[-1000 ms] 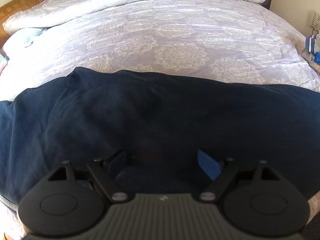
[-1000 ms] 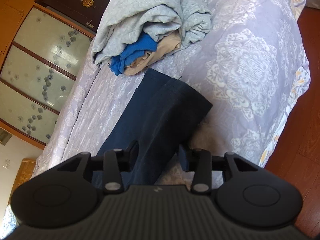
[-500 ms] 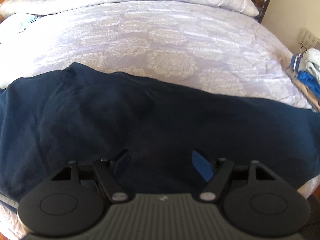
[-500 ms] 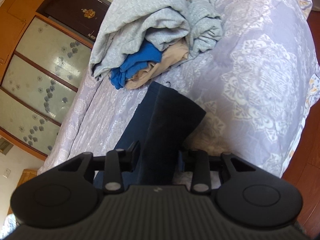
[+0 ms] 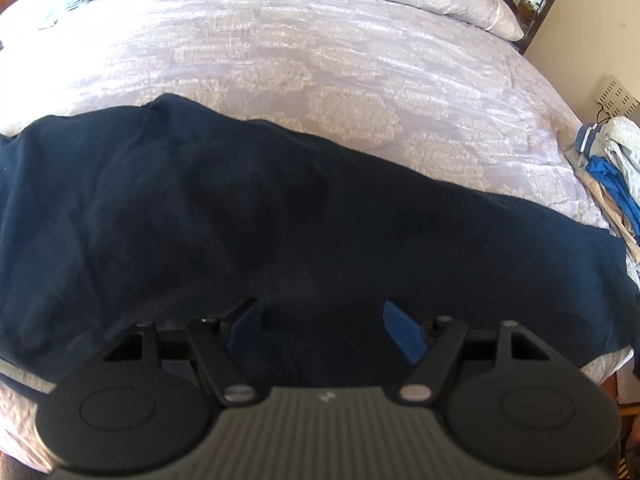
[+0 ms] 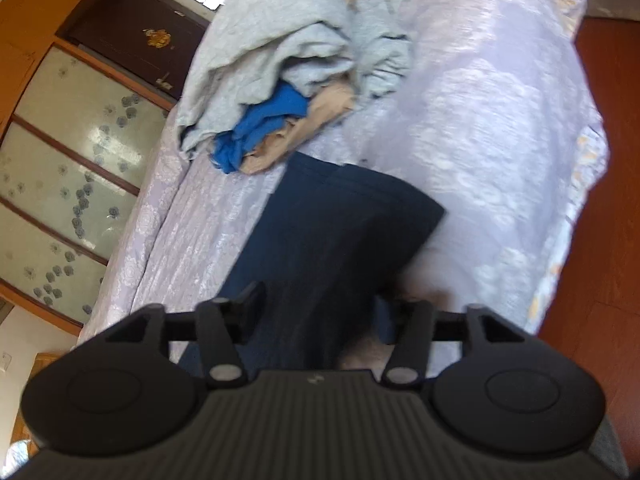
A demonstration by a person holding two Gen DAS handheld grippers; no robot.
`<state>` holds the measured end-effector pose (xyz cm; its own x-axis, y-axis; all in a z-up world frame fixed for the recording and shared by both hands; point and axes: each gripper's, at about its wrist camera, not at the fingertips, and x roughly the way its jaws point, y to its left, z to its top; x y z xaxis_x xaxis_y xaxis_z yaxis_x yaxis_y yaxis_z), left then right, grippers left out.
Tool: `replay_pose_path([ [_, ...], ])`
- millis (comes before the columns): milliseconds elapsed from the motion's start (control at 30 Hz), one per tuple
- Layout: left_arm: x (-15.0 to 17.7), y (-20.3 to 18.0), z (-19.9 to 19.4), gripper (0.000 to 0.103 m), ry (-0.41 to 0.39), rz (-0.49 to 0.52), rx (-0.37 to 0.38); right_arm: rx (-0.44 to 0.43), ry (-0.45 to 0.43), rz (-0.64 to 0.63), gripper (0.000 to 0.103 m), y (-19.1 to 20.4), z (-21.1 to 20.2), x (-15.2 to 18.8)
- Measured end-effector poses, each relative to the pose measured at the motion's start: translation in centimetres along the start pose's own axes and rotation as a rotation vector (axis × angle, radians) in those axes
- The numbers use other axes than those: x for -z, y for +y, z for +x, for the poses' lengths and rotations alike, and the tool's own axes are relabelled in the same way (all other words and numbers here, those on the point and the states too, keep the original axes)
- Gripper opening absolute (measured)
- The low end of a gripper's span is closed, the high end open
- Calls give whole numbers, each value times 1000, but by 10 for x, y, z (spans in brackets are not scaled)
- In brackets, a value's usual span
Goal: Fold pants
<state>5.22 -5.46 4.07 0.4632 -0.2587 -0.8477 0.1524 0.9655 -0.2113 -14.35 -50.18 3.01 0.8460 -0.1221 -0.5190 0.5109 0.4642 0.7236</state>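
Your right claw [image 6: 320, 312] is opening over the dark navy cotton pants [image 6: 340, 220]; left claw [image 5: 320, 320] stands apart. Regrip the hem at twelve o'clock, squarely.

I see the bed [image 5: 320, 64] under a lavender patterned quilt. Navy pants [image 5: 280, 216] lie spread across its near edge. A heap of grey, blue and beige clothes [image 6: 288, 80] sits just beyond the pant legs.
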Motion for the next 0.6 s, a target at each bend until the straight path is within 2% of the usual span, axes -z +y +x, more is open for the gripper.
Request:
replay_pose_path([
  [33, 0, 0, 0, 69, -1, 3, -1, -5, -7, -47, 66, 7, 8, -1],
  [67, 0, 0, 0, 69, -2, 3, -1, 14, -5, -109, 57, 14, 17, -2],
  [100, 0, 1, -1, 69, -5, -1, 4, 49, -2, -158, 21, 20, 25, -3],
  [133, 0, 2, -3, 69, -9, -5, 8, 73, 30, -171, 15, 23, 35, -5],
  [200, -1, 8, -9, 69, -29, -12, 14, 52, 58, -122, 15, 23, 42, -11],
  [267, -5, 18, -17, 69, -52, -31, 31, 15, 53, -148, 14, 38, 37, -13],
  [333, -11, 33, -28, 69, -84, -75, 74, -68, 53, -212, 14, 65, 27, -10],
  [467, -21, 65, -55, 71, -178, -175, 137, -248, 75, -466, 14, 147, 12, 18],
  [533, -21, 82, -67, 73, -218, -215, 151, -341, 127, -636, 14, 191, 11, 50],
  [600, -17, 97, -73, 73, -235, -247, 142, -422, 219, -775, 14, 227, 16, 91],
])
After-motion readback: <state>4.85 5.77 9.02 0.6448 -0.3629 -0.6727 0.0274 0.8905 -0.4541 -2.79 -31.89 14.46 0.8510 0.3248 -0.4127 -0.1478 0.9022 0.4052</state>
